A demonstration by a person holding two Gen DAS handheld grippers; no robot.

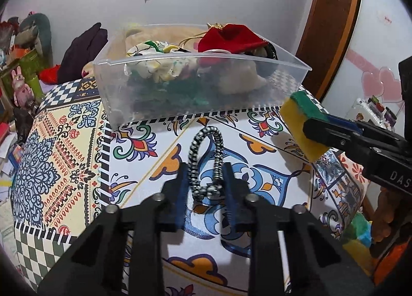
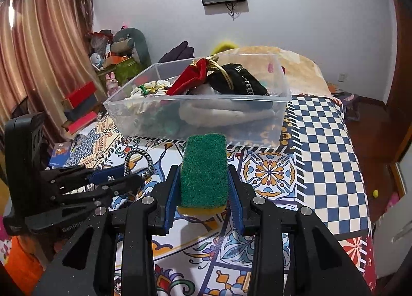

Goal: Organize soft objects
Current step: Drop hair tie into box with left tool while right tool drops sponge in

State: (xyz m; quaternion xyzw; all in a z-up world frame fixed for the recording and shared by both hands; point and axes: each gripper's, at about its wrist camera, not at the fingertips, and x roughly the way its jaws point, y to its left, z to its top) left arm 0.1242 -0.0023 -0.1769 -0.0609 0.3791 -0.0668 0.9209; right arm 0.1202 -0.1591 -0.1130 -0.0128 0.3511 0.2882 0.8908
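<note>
A black-and-white braided cord loop (image 1: 204,157) stands upright on the patterned cloth, and my left gripper (image 1: 206,175) is shut on its lower end, blue pads against both sides. The right wrist view shows the same loop (image 2: 140,160) in the left gripper (image 2: 128,175), at the left. My right gripper (image 2: 203,169) is shut on a sponge (image 2: 204,169), its green scouring side up and yellow foam below. In the left wrist view this sponge (image 1: 300,120) hangs off the cloth to the right, held by the right gripper (image 1: 314,124). Behind both stands a clear plastic bin (image 1: 200,60) (image 2: 195,101).
The bin holds a red velvet pouch (image 2: 190,78), a black pouch (image 2: 237,82), a white floral cloth (image 1: 154,50) and other soft things. Boxes and toys (image 2: 79,105) crowd the left side. The patterned cloth (image 2: 322,141) drops off at the right, with wooden floor (image 2: 370,120) beyond.
</note>
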